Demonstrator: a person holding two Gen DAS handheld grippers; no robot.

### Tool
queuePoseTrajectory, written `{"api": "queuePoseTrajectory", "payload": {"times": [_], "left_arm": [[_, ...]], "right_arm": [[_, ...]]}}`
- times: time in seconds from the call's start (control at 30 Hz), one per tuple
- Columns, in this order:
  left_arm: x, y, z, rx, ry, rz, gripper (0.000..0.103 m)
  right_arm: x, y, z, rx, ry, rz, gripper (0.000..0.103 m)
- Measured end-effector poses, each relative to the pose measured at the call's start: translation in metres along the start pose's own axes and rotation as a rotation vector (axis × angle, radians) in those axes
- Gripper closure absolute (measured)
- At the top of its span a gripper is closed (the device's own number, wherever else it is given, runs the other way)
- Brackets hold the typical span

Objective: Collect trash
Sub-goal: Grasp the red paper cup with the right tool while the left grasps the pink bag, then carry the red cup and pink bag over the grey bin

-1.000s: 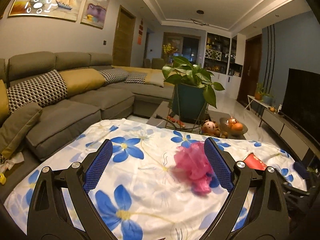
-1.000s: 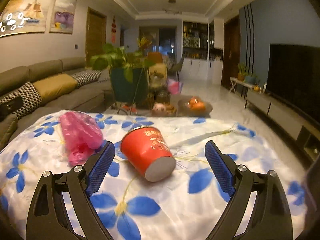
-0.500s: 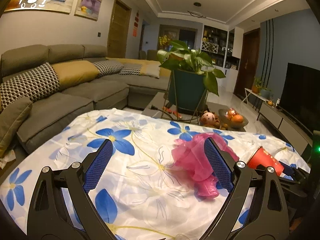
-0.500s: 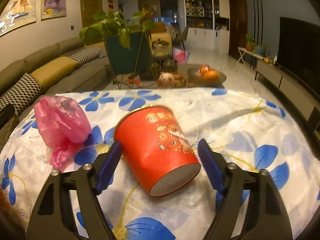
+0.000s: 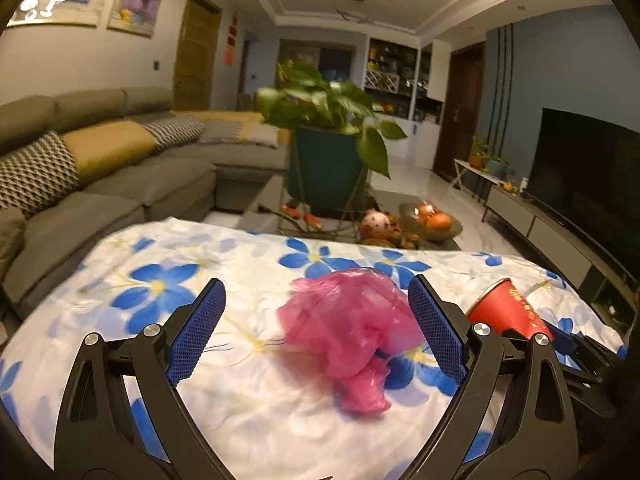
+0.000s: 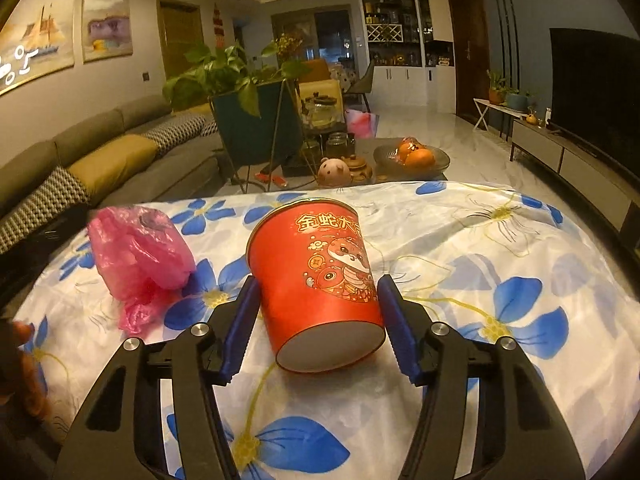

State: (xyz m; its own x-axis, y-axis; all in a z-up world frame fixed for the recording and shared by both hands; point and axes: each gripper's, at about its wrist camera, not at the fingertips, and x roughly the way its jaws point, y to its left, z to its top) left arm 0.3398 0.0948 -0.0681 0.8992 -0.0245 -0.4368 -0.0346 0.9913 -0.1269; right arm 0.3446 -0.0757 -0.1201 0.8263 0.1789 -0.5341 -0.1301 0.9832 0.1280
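**Closing on the red cup**

Lying on its side on the flowered cloth, the red paper cup sits between the right gripper pads, which have just been closing; whether they touch it, I cannot tell. The left gripper stands wide apart, the pink plastic bag near its right pad.

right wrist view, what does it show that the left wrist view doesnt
Only the right wrist view shows the red cup's printed side and grey base, set between the right tool's pads, whose jaws have just been closing, plus glass jars behind the plant. Only the left wrist view shows the left tool, open, short of the pink bag. Both share cup, bag, floral cloth, sofa, plant, fruit bowl.
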Motion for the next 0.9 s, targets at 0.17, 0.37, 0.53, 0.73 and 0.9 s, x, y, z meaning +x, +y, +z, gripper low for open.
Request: {"api": "queuePoseTrajectory", "payload": {"times": [0.17, 0.37, 0.53, 0.73, 0.9], "left_arm": [[0.031, 0.004, -0.011, -0.016, 0.097, -0.05, 0.019], [0.042, -0.001, -0.018, 0.009, 0.156, -0.121, 0.064], [0.039, -0.004, -0.023, 0.022, 0.159, -0.124, 0.092], [0.011, -0.011, -0.022, 0.035, 0.115, -0.074, 0.094], [-0.025, -0.022, -0.021, 0.036, 0.096, -0.046, 0.094]], "right_arm": [[-0.007, -0.003, 0.0, 0.013, -0.025, 0.014, 0.044], [-0.008, -0.002, -0.001, 0.006, -0.037, 0.011, 0.044], [-0.013, -0.001, -0.003, 0.002, -0.048, 0.011, 0.044], [-0.03, 0.001, -0.003, -0.002, -0.077, 0.008, 0.044], [-0.059, -0.003, -0.005, 0.011, -0.115, 0.016, 0.044]]}}
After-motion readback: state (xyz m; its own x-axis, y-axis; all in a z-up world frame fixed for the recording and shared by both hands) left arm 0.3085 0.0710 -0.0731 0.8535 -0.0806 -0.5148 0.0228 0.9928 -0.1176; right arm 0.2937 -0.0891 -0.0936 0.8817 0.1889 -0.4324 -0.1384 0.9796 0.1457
